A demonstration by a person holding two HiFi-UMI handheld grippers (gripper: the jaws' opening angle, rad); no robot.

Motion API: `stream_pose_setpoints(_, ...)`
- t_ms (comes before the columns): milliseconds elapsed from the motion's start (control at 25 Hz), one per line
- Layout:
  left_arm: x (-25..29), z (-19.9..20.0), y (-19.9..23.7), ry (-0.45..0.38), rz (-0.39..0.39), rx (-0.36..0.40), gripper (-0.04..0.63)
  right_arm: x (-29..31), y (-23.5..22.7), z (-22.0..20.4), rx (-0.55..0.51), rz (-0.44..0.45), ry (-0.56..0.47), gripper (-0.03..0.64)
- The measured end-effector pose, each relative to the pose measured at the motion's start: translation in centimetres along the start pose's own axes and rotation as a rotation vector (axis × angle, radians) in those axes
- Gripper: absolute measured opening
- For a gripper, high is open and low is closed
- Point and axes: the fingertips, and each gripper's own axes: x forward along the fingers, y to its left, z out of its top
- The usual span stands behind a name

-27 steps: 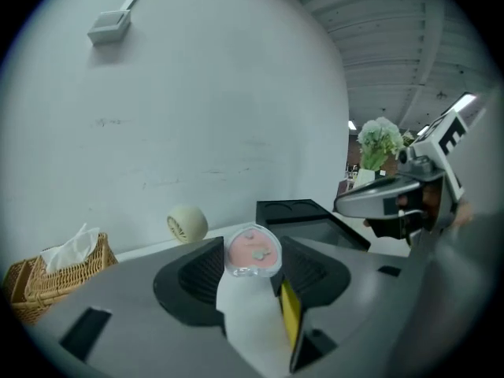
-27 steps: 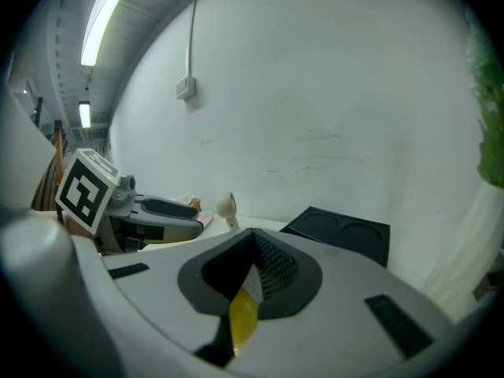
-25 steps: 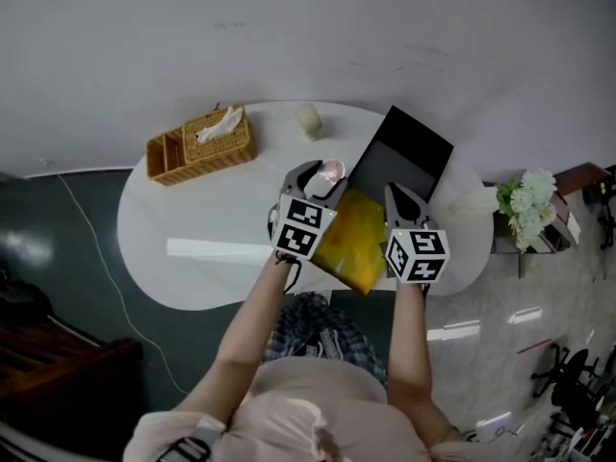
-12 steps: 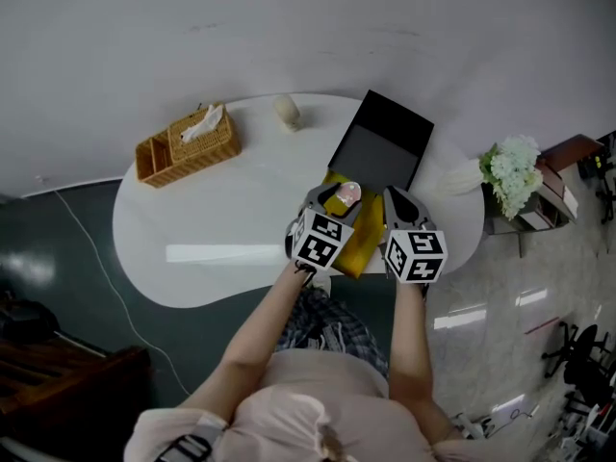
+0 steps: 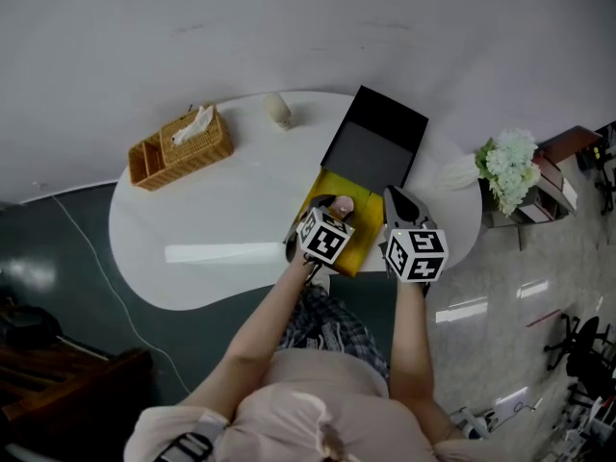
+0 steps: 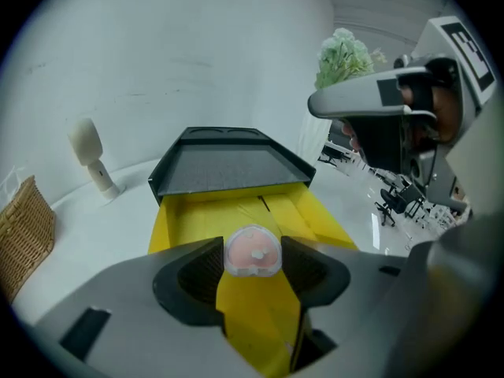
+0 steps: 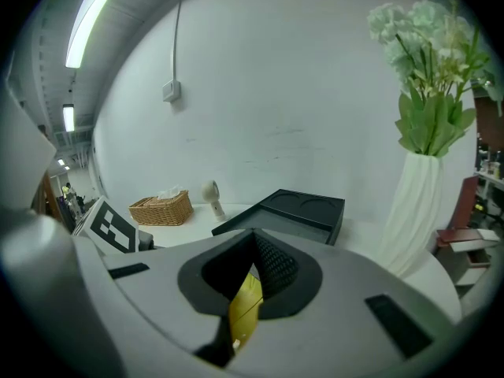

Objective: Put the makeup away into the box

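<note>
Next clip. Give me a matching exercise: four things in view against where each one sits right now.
Things:
1 pink compact
2 yellow box
3 wicker basket
4 flower vase

Places:
A left end of the table
B between the jaws of the left gripper
C right end of the table
D just in front of the black lid

Pairs: 1-B, 2-D, 3-A, 4-C

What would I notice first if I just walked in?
The bright yellow box stands out on the white table, with its black lid open behind it. Over the box, the left tongs pinch a little round pink makeup compact. The right tongs hold the box's side.
</note>
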Motion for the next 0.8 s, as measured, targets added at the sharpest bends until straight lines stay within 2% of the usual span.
stream_pose_setpoints(160,0.2,0.0,0.0,-0.004,-0.027,-0.006,0.254,0.2,-0.1,-0.1,0.008,0.002,0.001,0.015)
stream_pose_setpoints(240,-0.1,0.6,-0.5,-0.041,-0.048,-0.005,0.357,0.3,-0.2,-0.2,0.015,0.002,0.000,0.015)
stream_pose_setpoints(320,-0.7,1.2,-0.7,-0.085,-0.055,-0.004,0.383,0.3,-0.3,-0.2,0.019,0.000,-0.003,0.015)
stream_pose_setpoints(800,-4.2,3.4,0.0,-0.186,-0.051,0.012,0.391,0.2,0.0,0.3,0.020,-0.014,-0.020,0.015)
